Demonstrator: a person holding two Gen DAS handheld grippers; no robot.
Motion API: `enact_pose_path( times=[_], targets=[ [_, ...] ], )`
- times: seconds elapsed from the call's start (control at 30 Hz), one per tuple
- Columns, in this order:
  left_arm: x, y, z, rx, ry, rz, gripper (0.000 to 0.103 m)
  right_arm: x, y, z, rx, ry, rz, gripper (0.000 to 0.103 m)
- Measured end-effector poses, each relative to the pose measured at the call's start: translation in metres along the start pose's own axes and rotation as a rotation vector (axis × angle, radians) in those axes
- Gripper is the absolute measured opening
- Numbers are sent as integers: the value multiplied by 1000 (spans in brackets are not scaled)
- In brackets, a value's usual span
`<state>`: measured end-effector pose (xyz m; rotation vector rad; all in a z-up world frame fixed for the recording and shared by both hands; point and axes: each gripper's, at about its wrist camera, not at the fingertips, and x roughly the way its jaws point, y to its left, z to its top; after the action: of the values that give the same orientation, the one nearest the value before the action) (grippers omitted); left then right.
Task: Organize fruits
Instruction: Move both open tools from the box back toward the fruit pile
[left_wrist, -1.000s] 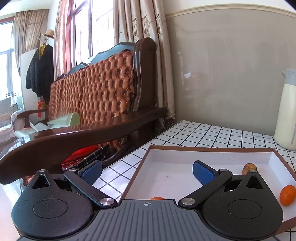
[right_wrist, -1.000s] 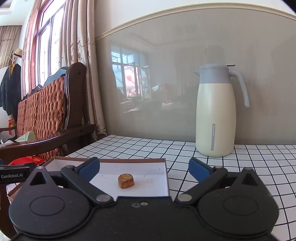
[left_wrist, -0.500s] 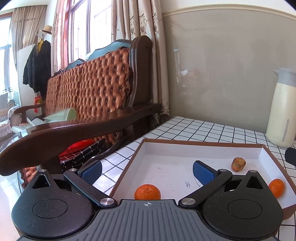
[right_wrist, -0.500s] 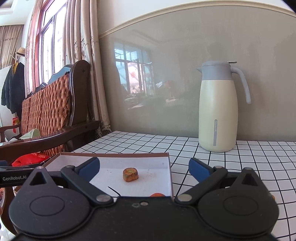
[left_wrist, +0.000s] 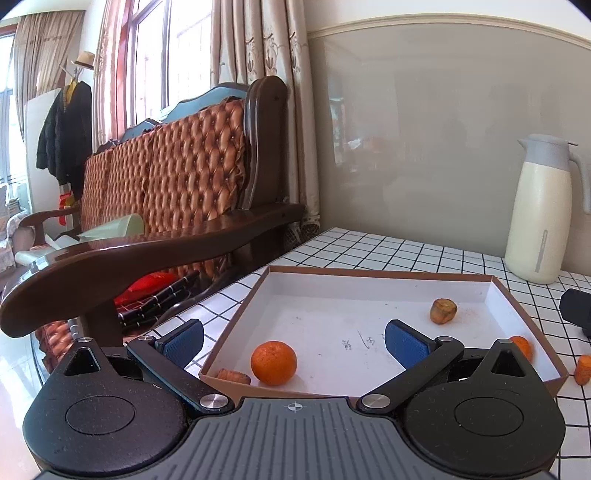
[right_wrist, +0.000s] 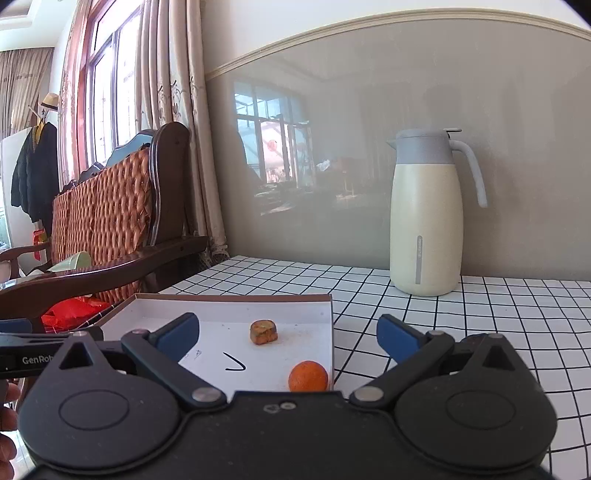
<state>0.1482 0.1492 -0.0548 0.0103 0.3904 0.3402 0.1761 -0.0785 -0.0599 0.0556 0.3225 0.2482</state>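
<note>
Blue-padded fingers of the left gripper (left_wrist: 293, 341) stand wide apart with nothing between them. They hover over the near left corner of the box (left_wrist: 380, 274): the left finger sits outside the box wall, the right finger over the box floor.

Directly ahead, between the fingers, a round orange (left_wrist: 273, 362) rests on the white floor near the front wall. It has no long axis to report. Just beside it to the left, in the front corner, lies a brownish piece (left_wrist: 233, 376) with its long axis running roughly left to right along the front wall. Farther back on the right a brown stub of fruit (left_wrist: 443, 311) stands on a dusted patch of floor. A second orange (left_wrist: 521, 346) lies by the right wall, partly hidden behind the gripper linkage. Outside the box, on the checked tablecloth (left_wrist: 373, 248), an orange piece (left_wrist: 583, 369) lies near the right wall.

The right gripper (right_wrist: 288, 334) is likewise spread wide and empty. Its left finger is over the box, its right finger over the tablecloth. From this view the brown stub and one orange show inside the box.

A cream jug (right_wrist: 426, 218) stands upright well behind, against the grey wall. A wooden sofa (left_wrist: 177, 184) adjoins the table on the left.
</note>
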Motion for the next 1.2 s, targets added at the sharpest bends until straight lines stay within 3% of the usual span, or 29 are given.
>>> enact_pose_path(
  times=[0.6,0.9,1.2],
  targets=[
    [-53,-47,-23,39,-5,-156,103,-69,-39,-18,6,-16,-53,97],
    [-68,-89,-39,120,-2,-250,103,-86,-70,-29,40,-8,-134,97],
    [-72,-111,-43,146,-2,-286,103,-82,-87,-41,37,28,-231,97]
  ],
)
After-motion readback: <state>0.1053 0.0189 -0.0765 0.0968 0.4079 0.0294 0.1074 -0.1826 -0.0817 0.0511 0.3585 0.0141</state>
